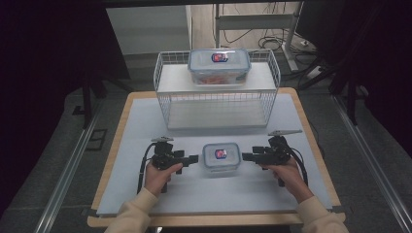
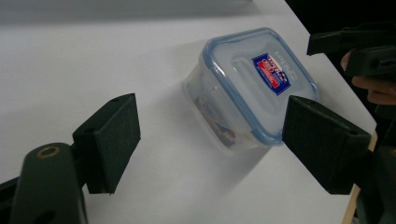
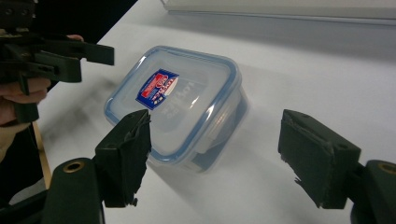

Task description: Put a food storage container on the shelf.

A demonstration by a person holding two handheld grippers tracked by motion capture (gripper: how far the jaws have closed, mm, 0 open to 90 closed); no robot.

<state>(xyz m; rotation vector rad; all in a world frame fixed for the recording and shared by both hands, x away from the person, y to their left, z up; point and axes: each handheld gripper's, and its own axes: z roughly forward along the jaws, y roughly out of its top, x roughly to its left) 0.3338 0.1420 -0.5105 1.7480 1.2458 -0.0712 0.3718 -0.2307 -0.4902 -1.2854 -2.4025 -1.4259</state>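
Small clear plastic box with blue-rimmed clip lid [image 1: 221,158] sits lower centre of the high view on the white surface [image 1: 145,121]. Left claw [image 1: 194,158] and right claw [image 1: 246,157] flank it, both wide open, holding nothing. Likely light, rigid, slick; grip the 2 short side walls below the lid.

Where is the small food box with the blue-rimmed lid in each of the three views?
High view: the small box sits on the table near the front, midway between the left gripper and the right gripper.
Left gripper view: the box lies right of centre, beyond the open jaws.
Right gripper view: the box lies left of centre, partly behind the left jaw.
Shared landmark: the red and blue label on its lid.
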